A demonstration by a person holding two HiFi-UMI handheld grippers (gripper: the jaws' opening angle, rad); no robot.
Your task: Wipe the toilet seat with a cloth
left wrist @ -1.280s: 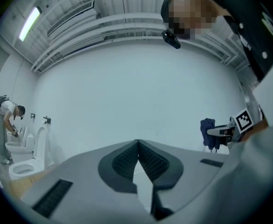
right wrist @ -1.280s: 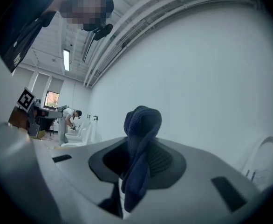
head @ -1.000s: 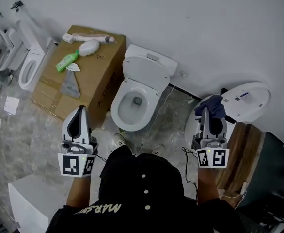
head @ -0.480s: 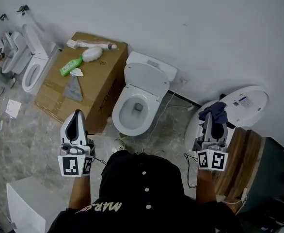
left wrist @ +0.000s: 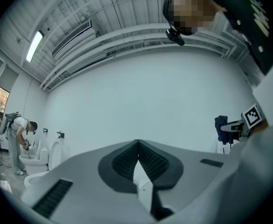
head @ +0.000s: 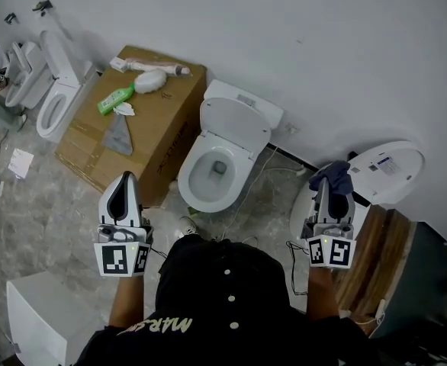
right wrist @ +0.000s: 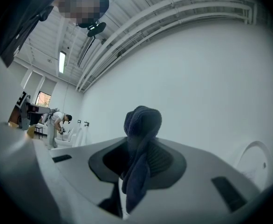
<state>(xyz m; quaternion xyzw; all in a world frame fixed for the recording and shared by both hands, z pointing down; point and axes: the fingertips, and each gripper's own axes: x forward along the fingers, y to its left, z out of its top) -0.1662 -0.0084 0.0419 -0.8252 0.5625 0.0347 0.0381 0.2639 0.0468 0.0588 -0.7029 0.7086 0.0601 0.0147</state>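
Right tool [head: 329, 186]: closed on the dark blue cloth [right wrist: 142, 125], which bunches above the jaw tips, at the lower right of the head view.
Left tool [left wrist: 138, 147]: jaws together with nothing between them, at the lower left.
Toilet seat [head: 187, 175]: in the centre of the frame with the lid raised, well apart from the cloth.
Step in hand: carrying the cloth to the seat, as I judge; the wiping is not yet begun.
Doing it well: let the bunched cloth, not the hard jaws, meet the ring. Press lightly and follow the ring all around. Hold firmly, or the cloth may slip into the bowl.
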